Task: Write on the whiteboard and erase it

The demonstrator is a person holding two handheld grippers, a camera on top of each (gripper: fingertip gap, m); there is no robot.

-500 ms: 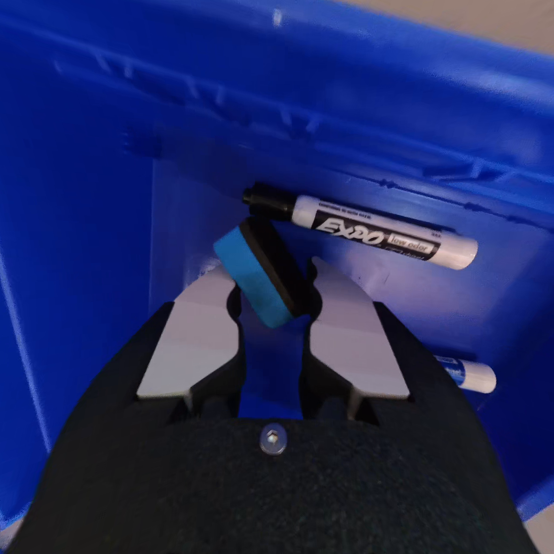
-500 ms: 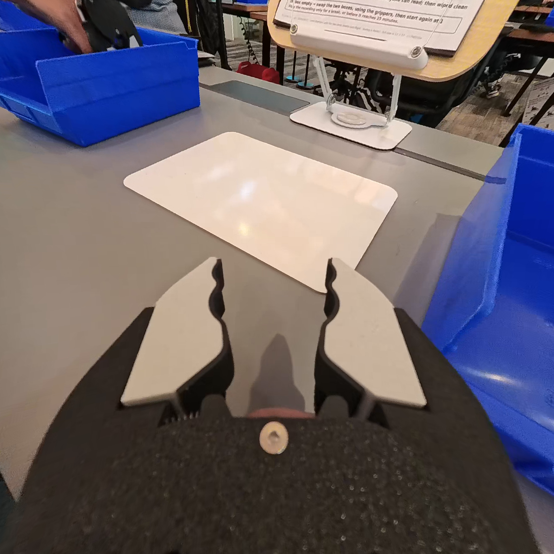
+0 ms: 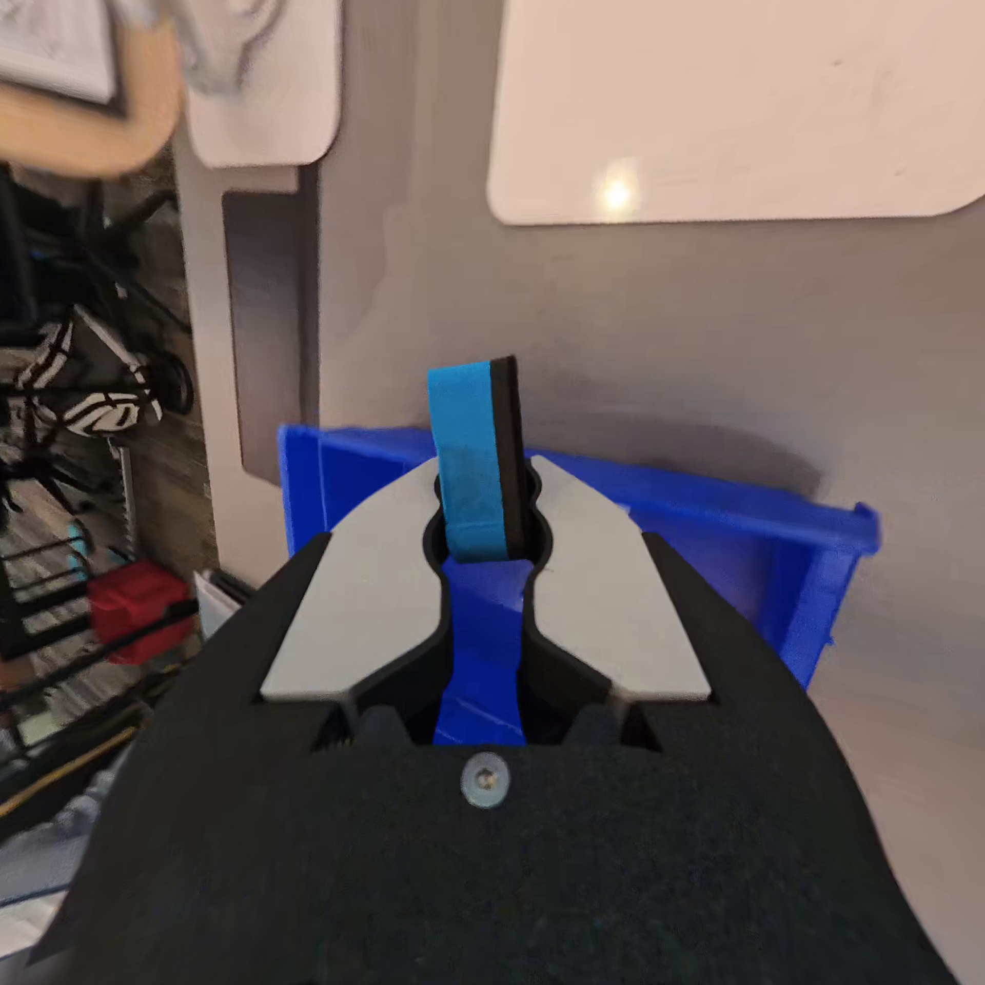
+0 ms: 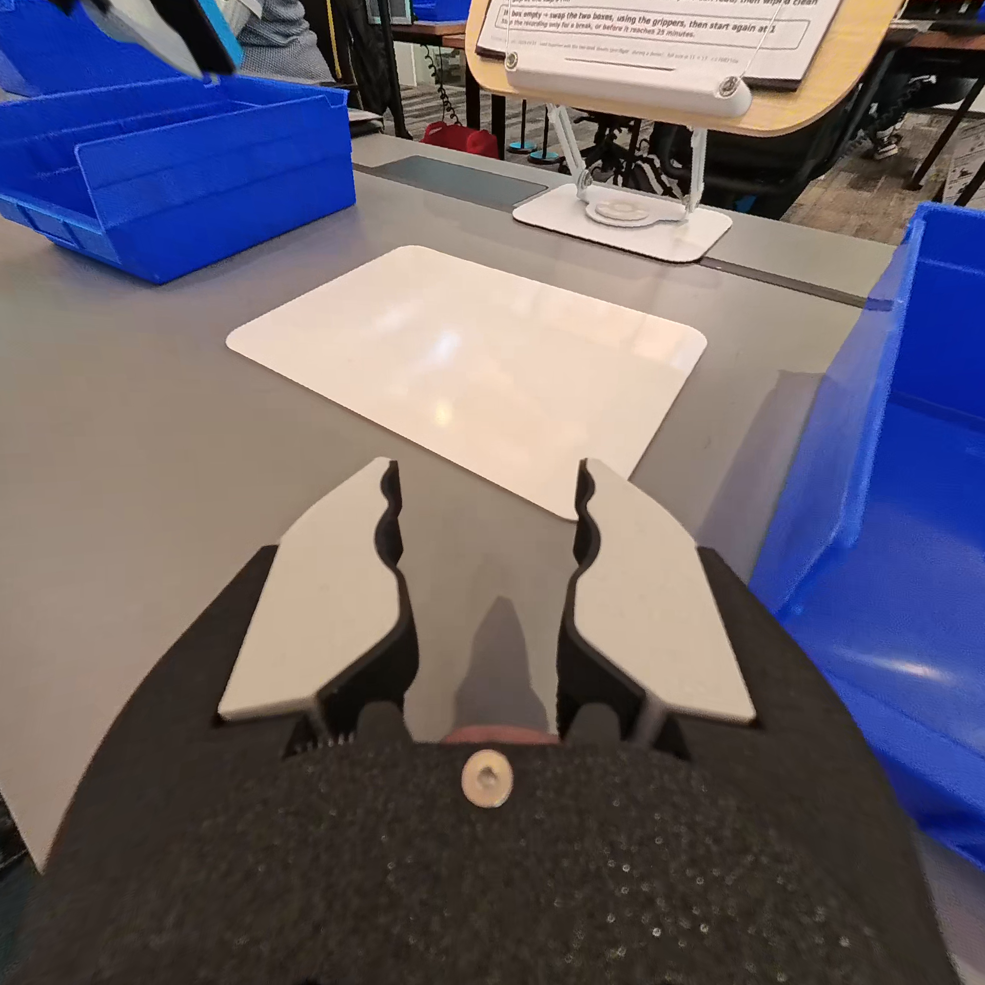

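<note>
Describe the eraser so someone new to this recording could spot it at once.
Start at the blue bin on the grey table, in the left wrist view. Just in front of it, the left gripper is shut on the eraser, a small block standing on end. Its light-blue body with a black felt face sets it apart.

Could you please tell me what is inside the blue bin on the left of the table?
The bin shows only bare blue walls; its floor is hidden behind the near wall, so the contents cannot be seen.

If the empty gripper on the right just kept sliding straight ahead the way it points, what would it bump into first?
Probably the whiteboard. The right gripper is open and empty, with only bare grey table before the board's near corner. Height above the table is unclear, so it might pass over.
</note>
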